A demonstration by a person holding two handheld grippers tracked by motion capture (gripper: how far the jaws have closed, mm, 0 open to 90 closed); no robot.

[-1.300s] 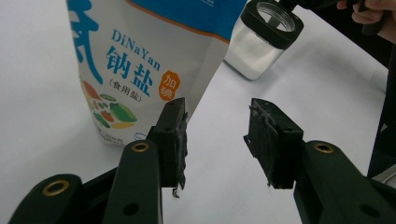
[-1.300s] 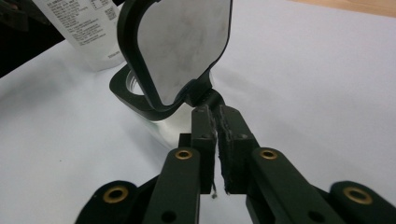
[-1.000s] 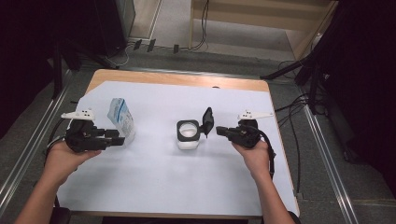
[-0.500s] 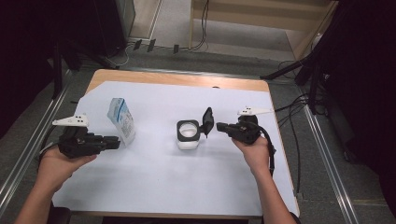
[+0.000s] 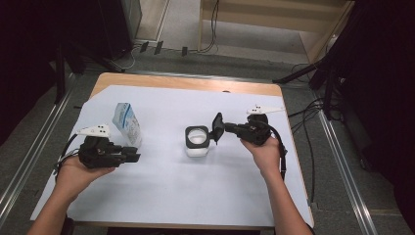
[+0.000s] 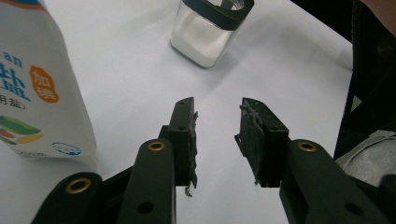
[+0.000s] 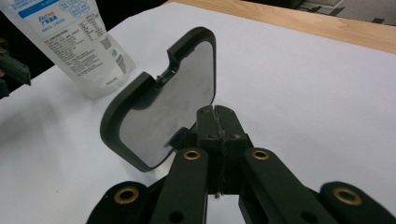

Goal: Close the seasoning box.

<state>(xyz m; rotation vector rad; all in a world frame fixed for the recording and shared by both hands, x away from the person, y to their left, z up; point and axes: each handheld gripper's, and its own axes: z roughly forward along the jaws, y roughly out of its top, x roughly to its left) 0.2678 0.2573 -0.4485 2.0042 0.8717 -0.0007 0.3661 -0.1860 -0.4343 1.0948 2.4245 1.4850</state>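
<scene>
A white and blue salt bag stands upright at the left of the white sheet. My left gripper lies just in front of it, apart from it. Its jaws have just been opening and nothing is between them. A square glass jar with a black rim and white contents stands uncovered mid-table. My right gripper is shut on the edge of the black lid, held upright just right of the jar.
A white sheet covers most of the wooden table. Metal rails run along the floor on both sides. Cables trail off the table's right edge.
My left gripper has pulled back from the salt bag toward the near edge, its jaws narrowing and then spreading again. The right gripper and lid have stayed put.
</scene>
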